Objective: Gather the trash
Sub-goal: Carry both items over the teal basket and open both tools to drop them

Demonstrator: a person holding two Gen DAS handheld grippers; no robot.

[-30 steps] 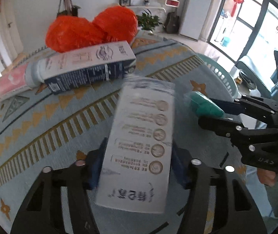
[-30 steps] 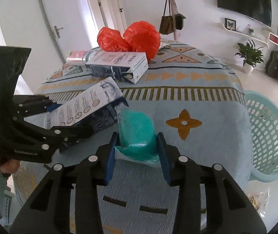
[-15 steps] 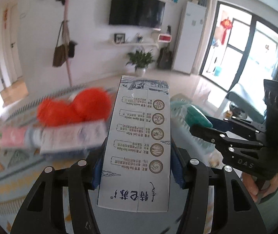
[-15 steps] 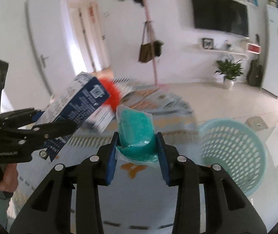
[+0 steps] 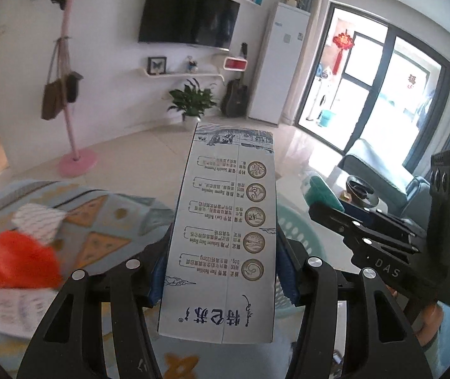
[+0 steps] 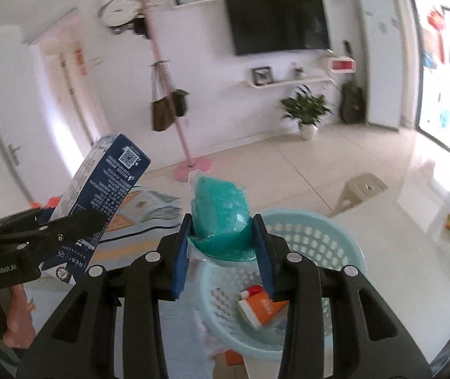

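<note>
My left gripper [image 5: 221, 268] is shut on a long white and blue milk carton [image 5: 225, 237], held up in the air; it also shows at the left of the right wrist view [image 6: 105, 189]. My right gripper [image 6: 221, 252] is shut on a teal packet in clear wrap [image 6: 221, 214], held above the rim of the pale teal laundry-style basket [image 6: 329, 230]. The basket holds an orange and white carton [image 6: 259, 308]. The right gripper and its teal packet show at the right of the left wrist view [image 5: 322, 192].
The patterned tablecloth table [image 5: 105, 214] lies below left, with orange-red bags [image 5: 16, 262] and another carton [image 5: 7, 309] on it. A pink coat stand [image 5: 73, 158], a potted plant [image 5: 193, 104] and a small stool [image 6: 360, 189] stand on the floor beyond.
Both grippers have lifted off the table and swung right with their loads. The teal packet has come over the basket, and the table's trash has slid to the lower left.
</note>
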